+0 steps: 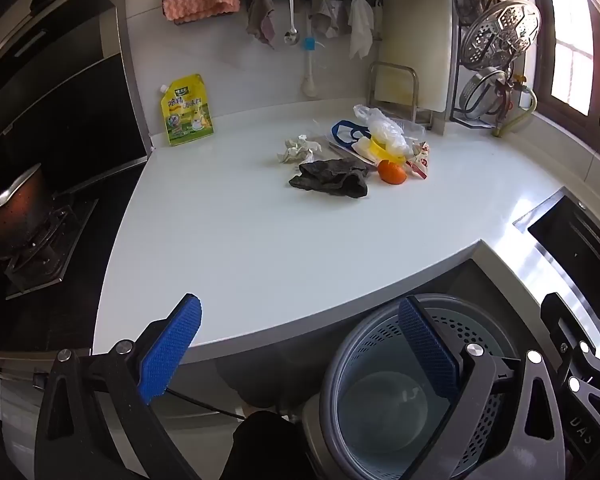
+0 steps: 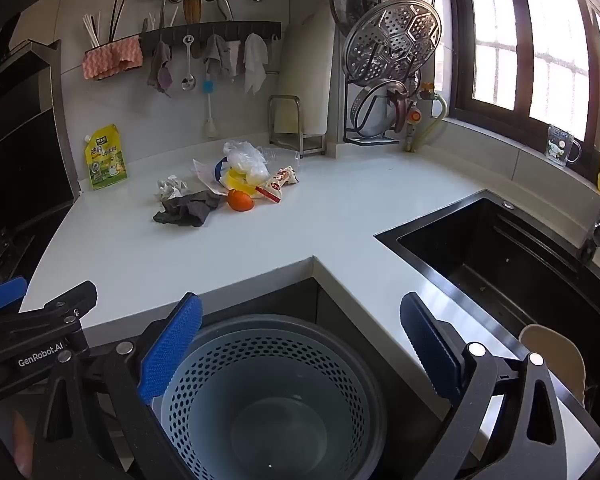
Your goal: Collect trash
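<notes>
Both your left gripper (image 1: 300, 352) and right gripper (image 2: 300, 350) have jaws spread wide and hold nothing, above the grey perforated round plastic bin (image 2: 268, 400), whose bottom looks bare. The loose trash pile (image 2: 240, 184) lies far back on the white tabletop (image 2: 220, 248), so light wrappers may slip or the orange peel (image 2: 240, 200) roll away. "GenRobot.AI" is readable on the left gripper.

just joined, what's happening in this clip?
Kitchen trash pickup, nothing grabbed yet. The left gripper and right gripper are both open and empty, held near the counter's front edge over a perforated bin that looks empty. The trash sits in a pile farther back on the white counter: crumpled paper, dark rag, orange peel, plastic bags.
</notes>
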Motion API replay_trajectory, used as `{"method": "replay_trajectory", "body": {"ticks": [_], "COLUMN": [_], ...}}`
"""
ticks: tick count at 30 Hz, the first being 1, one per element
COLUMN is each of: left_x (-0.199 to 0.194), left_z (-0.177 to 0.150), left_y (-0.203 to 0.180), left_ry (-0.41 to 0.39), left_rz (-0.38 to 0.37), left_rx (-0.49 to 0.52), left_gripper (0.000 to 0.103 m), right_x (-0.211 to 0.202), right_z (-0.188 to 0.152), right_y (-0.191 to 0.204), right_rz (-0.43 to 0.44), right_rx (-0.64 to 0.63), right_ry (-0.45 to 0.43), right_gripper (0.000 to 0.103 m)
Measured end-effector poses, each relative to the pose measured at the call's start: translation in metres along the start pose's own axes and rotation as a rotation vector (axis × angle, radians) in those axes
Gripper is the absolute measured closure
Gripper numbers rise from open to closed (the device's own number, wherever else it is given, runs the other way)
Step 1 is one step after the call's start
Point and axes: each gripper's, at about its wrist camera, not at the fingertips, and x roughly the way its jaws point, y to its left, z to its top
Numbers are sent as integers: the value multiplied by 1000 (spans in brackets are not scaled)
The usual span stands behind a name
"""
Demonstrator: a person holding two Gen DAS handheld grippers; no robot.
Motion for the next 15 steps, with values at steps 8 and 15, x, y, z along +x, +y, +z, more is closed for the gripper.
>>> {"method": "replay_trajectory", "body": {"ticks": [8,15], "left_x": [-4,-5], "left_z": [-1,4], "left_y": [-2,-3], "left_ry": [-5,-1], "left_rz": [9,2], "left_rx": [4,9], "left_gripper": [6,6], "right_x": [-1,-3], "right_z": [1,0], "right_y": [0,-1], "right_rz": [-1,-2], "right_rx": [0,-1], "right_ry": [-2,-4], "right_gripper": [8,8]}}
